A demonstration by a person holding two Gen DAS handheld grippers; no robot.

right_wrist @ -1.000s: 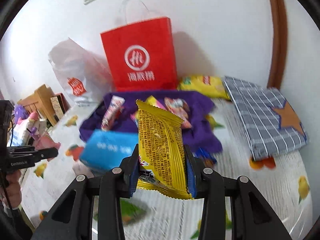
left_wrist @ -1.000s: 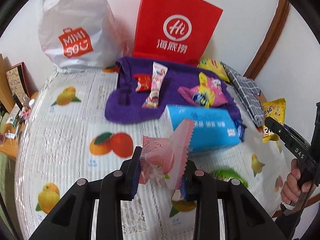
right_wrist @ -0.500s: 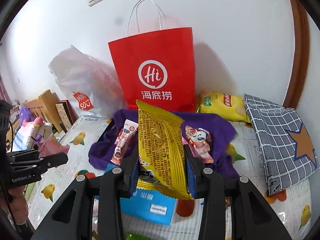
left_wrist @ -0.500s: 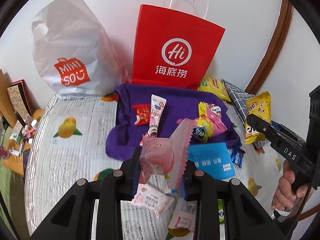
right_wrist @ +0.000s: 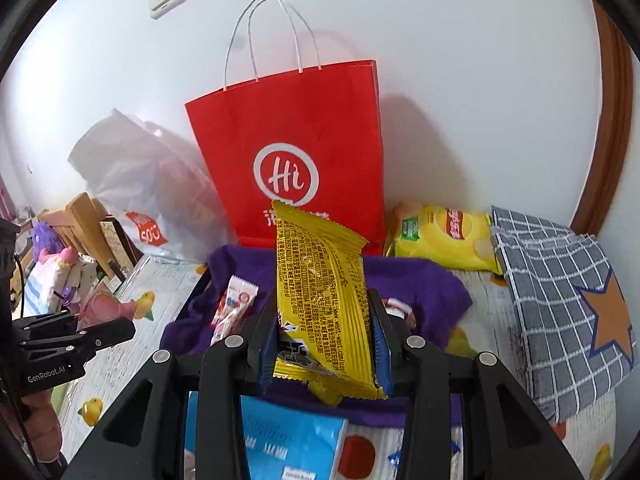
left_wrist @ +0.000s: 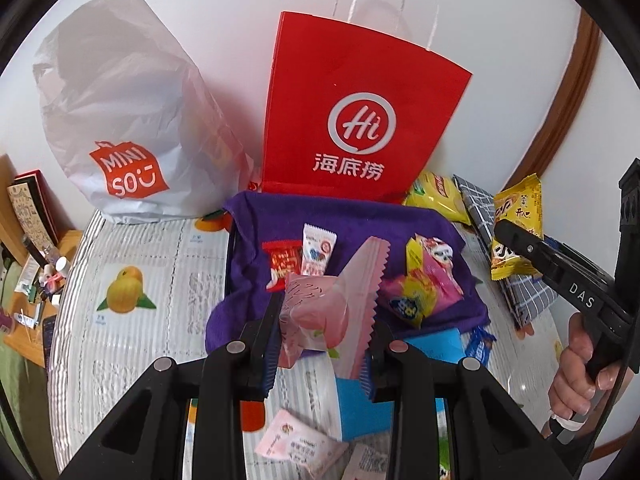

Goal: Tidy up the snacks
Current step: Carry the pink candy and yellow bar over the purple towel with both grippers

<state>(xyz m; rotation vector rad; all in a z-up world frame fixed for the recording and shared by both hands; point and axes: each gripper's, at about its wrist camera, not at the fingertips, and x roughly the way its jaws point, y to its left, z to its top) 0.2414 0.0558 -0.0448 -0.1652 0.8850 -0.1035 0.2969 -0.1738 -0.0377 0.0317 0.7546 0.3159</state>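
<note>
My left gripper (left_wrist: 320, 340) is shut on a pink snack packet (left_wrist: 324, 312) and holds it raised in front of a purple cloth (left_wrist: 256, 264). My right gripper (right_wrist: 324, 340) is shut on a yellow snack packet (right_wrist: 320, 292), also raised; the packet shows in the left wrist view (left_wrist: 518, 228) at the right. A red paper bag (left_wrist: 360, 120) stands upright behind the cloth, also in the right wrist view (right_wrist: 296, 152). Several small snacks (left_wrist: 424, 284) lie on the cloth.
A white plastic bag (left_wrist: 120, 120) stands left of the red bag. A blue tissue pack (right_wrist: 280, 444), a yellow chip bag (right_wrist: 444, 236) and a checked grey cloth (right_wrist: 560, 304) lie on the fruit-print table cover (left_wrist: 132, 320). Cluttered wooden furniture (left_wrist: 28, 320) stands at the left.
Both grippers have risen and pulled back with their packets still held. The red bag now shows in full, handles included, and more of the table shows below.
</note>
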